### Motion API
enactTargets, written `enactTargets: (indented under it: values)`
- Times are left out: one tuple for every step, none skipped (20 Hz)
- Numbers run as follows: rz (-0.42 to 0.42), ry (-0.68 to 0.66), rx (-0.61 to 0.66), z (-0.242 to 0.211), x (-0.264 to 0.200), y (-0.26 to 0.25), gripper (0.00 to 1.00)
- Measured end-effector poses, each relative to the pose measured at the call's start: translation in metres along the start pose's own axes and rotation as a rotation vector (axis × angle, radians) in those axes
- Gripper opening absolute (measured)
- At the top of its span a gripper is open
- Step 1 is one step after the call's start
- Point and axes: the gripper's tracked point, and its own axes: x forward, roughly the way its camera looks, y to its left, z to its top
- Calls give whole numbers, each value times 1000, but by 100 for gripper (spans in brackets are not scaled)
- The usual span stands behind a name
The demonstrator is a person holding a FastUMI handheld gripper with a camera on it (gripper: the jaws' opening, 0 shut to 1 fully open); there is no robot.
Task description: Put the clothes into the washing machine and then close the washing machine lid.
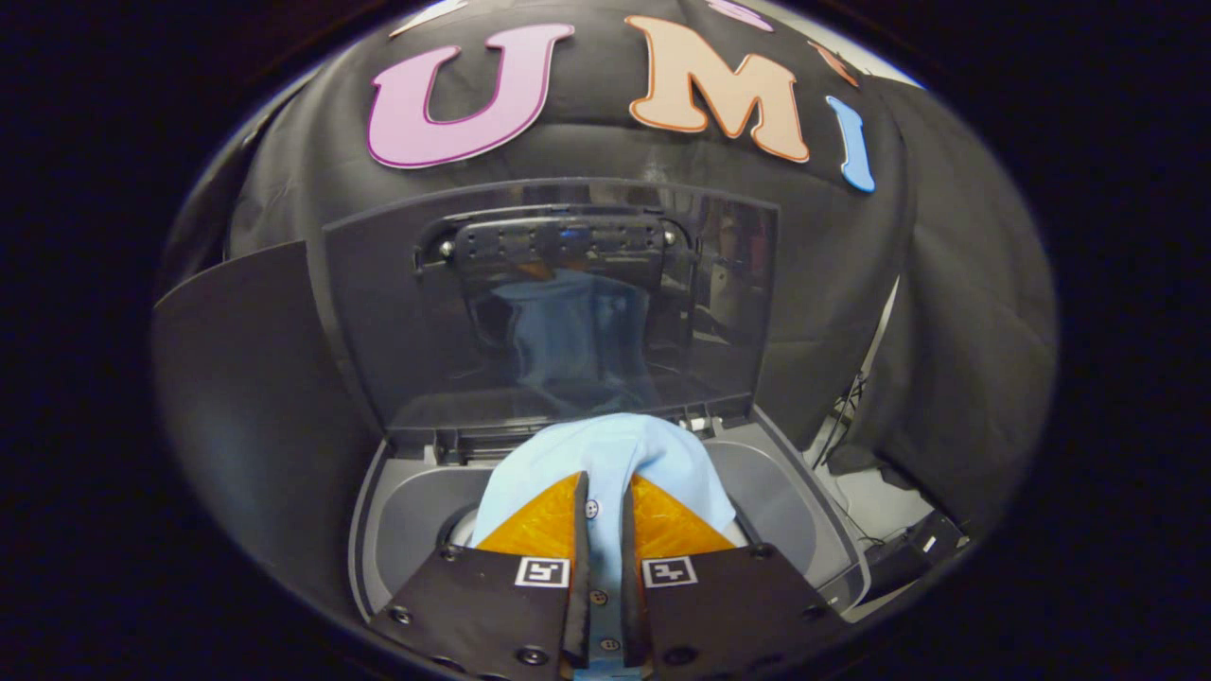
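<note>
Shirt [615,454] (light blue, buttoned) is pinched between nearly closed gripper [605,501] fingers above the open washing machine [804,511].

Black cloth wall [312,170] hangs behind, draped in soft folds, curving round both sides. Dark flat panel [236,397] stands on left. On right, cloth edge [889,322] parts, showing pale floor [875,497] beyond, black cables [847,416] trailing down onto it, dark box [922,544] lying nearby. Light dim, even; bright strip [885,66] above cloth top.
</note>
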Motion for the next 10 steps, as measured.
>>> enactTargets:
  values:
    - [5,9,-5,-4,3,0,14]
    - [8,15,-12,-8,5,0,14]
    - [10,22,-16,-13,7,1,14]
    - [12,31,-22,-18,9,0,14]
    - [13,37,-27,-22,9,-1,14]
    - [12,38,-27,-25,12,-2,14]
    - [13,42,-25,-28,11,-2,21]
    - [9,48,-22,-30,11,-3,25]
    - [12,47,-18,-30,11,-4,30]
    - [12,41,-16,-29,10,-4,34]
